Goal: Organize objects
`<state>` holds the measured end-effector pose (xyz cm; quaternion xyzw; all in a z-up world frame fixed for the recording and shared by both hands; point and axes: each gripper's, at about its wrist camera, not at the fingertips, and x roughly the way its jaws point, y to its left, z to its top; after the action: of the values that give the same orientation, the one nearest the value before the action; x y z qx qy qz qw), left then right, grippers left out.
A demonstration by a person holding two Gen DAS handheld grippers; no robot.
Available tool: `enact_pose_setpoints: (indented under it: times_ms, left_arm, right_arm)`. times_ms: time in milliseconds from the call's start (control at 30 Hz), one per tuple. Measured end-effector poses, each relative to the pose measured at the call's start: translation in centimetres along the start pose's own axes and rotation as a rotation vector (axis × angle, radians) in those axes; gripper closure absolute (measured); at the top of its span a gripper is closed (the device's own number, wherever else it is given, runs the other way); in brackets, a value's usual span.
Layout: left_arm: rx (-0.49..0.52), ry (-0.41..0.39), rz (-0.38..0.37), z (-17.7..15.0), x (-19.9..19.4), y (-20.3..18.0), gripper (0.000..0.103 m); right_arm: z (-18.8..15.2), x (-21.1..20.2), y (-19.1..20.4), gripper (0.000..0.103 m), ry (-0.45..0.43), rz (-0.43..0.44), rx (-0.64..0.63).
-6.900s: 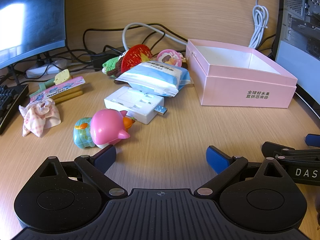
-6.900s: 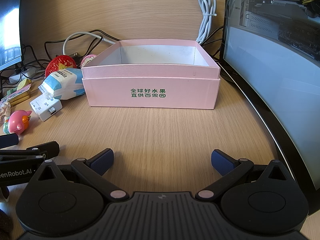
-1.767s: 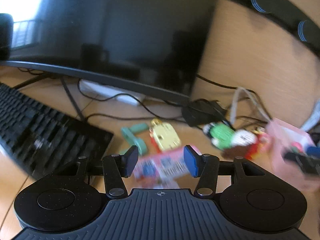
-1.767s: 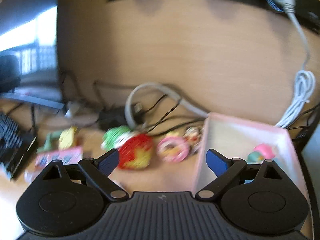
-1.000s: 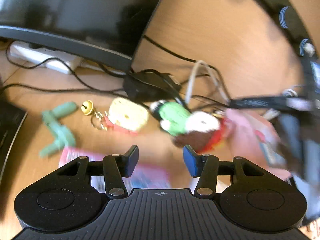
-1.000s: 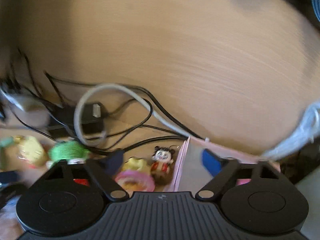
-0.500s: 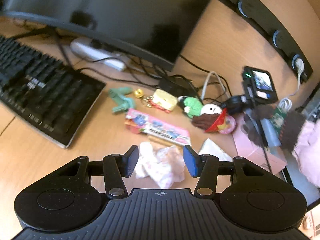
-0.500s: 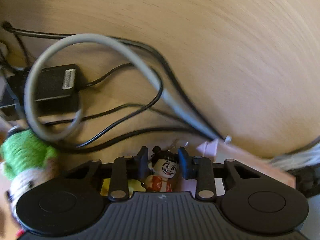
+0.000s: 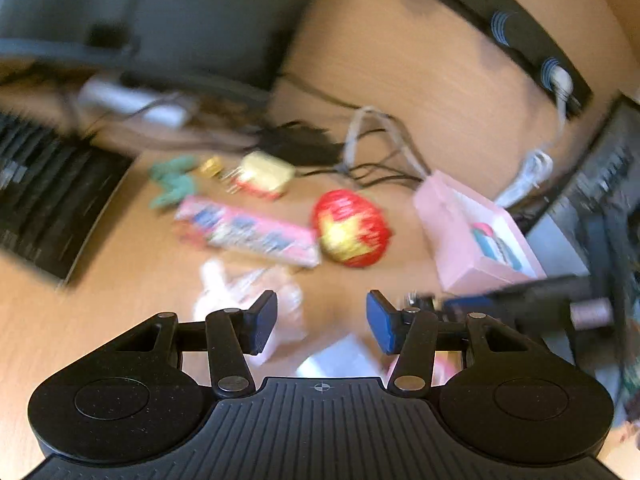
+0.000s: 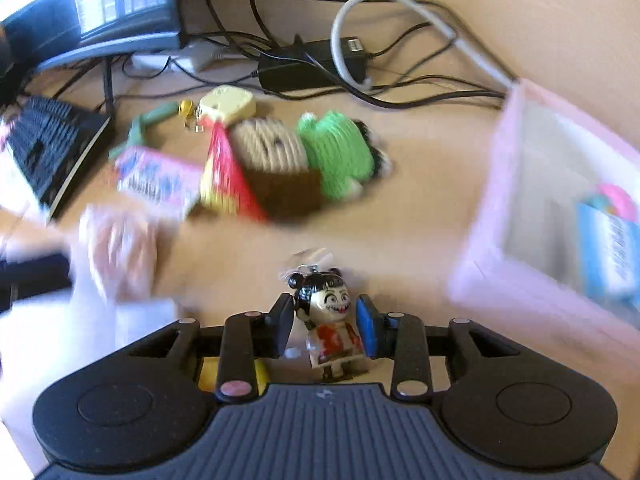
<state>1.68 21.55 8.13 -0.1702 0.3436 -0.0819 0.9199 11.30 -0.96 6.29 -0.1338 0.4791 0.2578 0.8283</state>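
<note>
The right gripper [image 10: 325, 330] has its fingers clenched on a small figurine keychain [image 10: 330, 322]; they have just been closing and then eased slightly, the doll sitting upright between the pads, lifted clear of the bench [image 10: 420, 200], probably for carrying to the pink box [image 10: 516, 216] at the bench's right side, where a blue packet [image 10: 612, 256] already lies. The left gripper [image 9: 322, 322] hangs with fingers released and nothing between them, above a crumpled cloth [image 9: 240, 284]. Beyond, a pink packet [image 9: 248, 234] and a red strawberry toy [image 9: 352, 232] wait mid-bench, near the keyboard [image 9: 44, 196] at the left edge.
</note>
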Motion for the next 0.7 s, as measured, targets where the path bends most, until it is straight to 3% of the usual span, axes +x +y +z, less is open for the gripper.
enact_pose_setpoints:
  times_ms: [67, 133, 267, 433, 600, 700]
  left_arm:
    - [0.087, -0.002, -0.001, 1.0, 0.8, -1.8, 0.049]
    - [0.159, 0.027, 0.002, 1.6, 2.0, -3.3, 0.049]
    - [0.249, 0.098, -0.027, 0.4, 2.9, -6.3, 0.049]
    - [0.344, 0.103, -0.014, -0.2, 3.3, -8.9, 0.048]
    - [0.438, 0.071, 0.051, 5.0, 5.4, -10.1, 0.049]
    - [0.534, 0.173, 0.040, 8.2, 8.7, -11.8, 0.049]
  right_arm:
    - [-2.7, -2.3, -0.4, 0.047, -0.055, -0.057, -0.019]
    - [-3.6, -4.5, -1.5, 0.037, -0.103, -0.078, -0.018]
    - [-6.4, -7.4, -2.8, 0.027, -0.173, -0.116, 0.019]
    - [-9.8, -9.3, -5.7, 0.023, -0.198, -0.167, 0.152]
    - [-11.9, -9.2, -7.2, 0.023, -0.201, -0.152, 0.256]
    - [-12.7, -9.4, -7.5, 0.018, -0.218, -0.135, 0.273]
